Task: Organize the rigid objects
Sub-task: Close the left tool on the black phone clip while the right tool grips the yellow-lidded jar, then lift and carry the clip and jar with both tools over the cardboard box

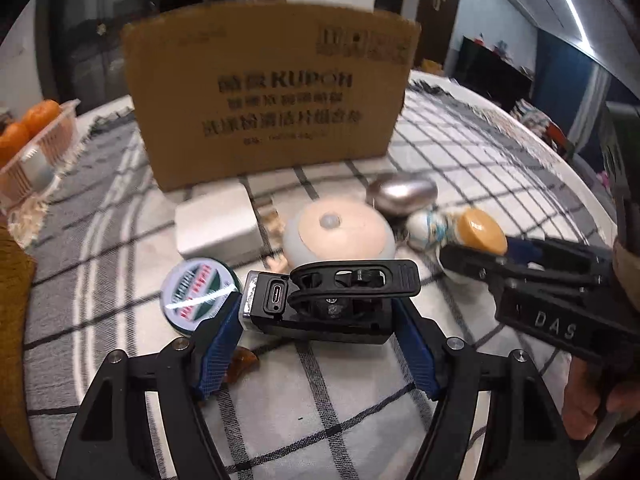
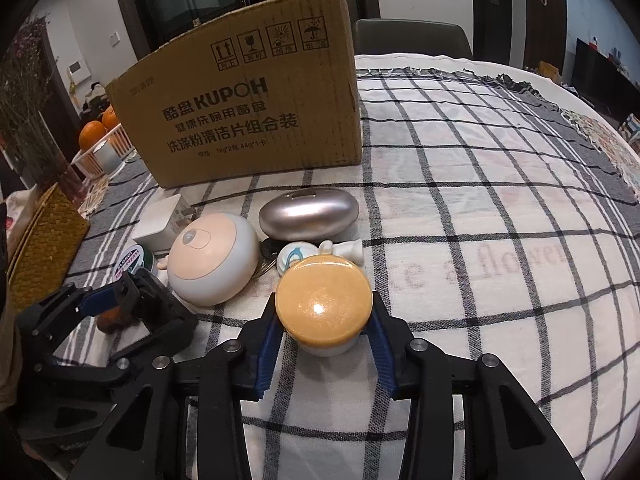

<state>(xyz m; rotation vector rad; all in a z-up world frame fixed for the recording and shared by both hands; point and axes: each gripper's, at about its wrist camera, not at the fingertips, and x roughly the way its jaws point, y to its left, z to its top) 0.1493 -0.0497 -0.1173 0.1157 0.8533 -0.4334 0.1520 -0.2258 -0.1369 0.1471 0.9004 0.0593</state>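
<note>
Both grippers loaded; cardboard box (image 2: 248, 108) lies straight ahead, beyond the clutter.

Left gripper (image 1: 320, 316) is clamped across the black clip device (image 1: 320, 304), long axis spanning the pads. Right gripper (image 2: 324, 320) is closed on the orange-capped jar (image 2: 324, 308), upright on the checked cloth (image 2: 480, 240), and is the nearer to the box's open right side.

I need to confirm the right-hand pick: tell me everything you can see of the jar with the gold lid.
The jar with the gold lid is small, with a white, glossy body under a wide, domed, speckled amber-gold cap. It stands upright on the checked tablecloth, just in front of a small white figurine. The right hand-held gripper has it between its blue pads, which meet the cap's sides.
</note>
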